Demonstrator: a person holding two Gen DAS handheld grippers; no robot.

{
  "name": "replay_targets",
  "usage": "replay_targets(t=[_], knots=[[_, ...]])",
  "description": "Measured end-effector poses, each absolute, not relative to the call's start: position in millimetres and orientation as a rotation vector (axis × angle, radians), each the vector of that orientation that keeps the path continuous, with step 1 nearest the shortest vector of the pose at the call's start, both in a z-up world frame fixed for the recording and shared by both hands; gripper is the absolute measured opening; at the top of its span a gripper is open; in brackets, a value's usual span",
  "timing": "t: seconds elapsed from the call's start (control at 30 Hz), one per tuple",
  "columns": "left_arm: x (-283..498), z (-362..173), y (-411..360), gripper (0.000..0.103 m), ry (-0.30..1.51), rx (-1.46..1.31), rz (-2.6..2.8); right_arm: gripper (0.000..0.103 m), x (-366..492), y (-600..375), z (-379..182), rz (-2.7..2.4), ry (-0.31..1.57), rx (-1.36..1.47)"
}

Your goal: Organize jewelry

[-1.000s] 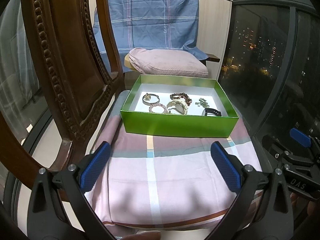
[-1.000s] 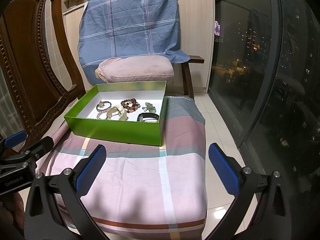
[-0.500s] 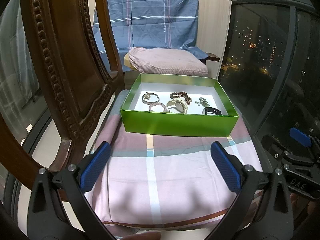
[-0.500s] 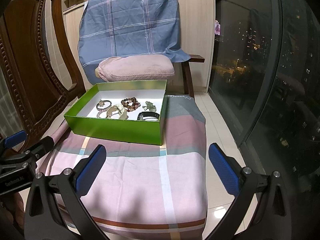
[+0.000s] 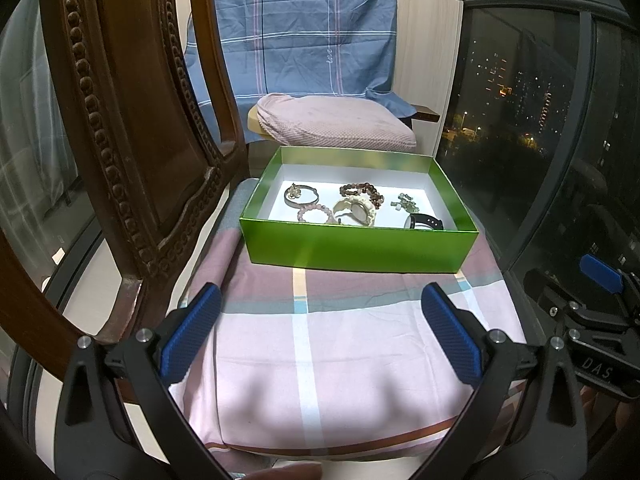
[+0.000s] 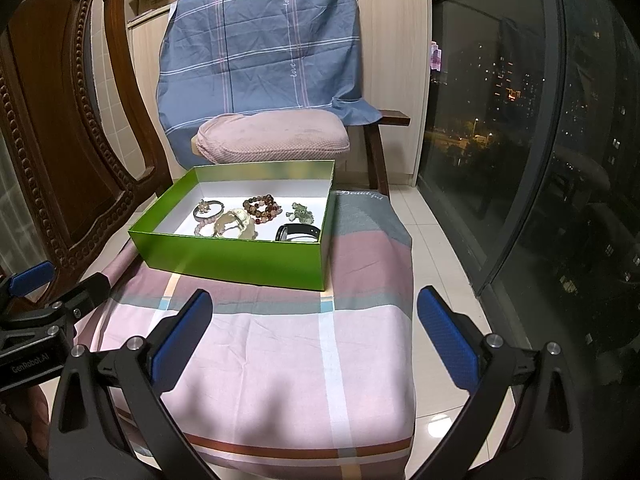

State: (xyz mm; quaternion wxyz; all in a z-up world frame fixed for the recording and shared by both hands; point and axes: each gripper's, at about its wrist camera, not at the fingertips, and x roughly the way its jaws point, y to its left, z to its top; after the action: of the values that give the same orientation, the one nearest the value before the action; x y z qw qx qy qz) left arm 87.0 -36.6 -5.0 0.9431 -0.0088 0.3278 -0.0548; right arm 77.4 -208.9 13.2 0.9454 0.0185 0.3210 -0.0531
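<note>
Both grippers, left (image 5: pixel 320 332) and right (image 6: pixel 314 332), were held wide open, empty, near the cloth edge. Bracelets were seen in the green box (image 6: pixel 236 258) farther back.

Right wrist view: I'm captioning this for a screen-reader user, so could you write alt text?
An open green box holding several bracelets, among them a brown beaded bracelet and a black band, sits on a pink plaid cloth. The open right gripper hovers empty in the foreground, and the left gripper shows at the left edge.
</note>
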Motion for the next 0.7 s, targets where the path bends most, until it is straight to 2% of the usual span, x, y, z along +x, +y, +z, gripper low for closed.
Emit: replay_targets(t=[0.7], knots=[[89.2,-7.2,-35.1,0.099,0.673,-0.017,-0.104,0.100,78.5,-206.1,11.4,-0.108,0.656,0.035]])
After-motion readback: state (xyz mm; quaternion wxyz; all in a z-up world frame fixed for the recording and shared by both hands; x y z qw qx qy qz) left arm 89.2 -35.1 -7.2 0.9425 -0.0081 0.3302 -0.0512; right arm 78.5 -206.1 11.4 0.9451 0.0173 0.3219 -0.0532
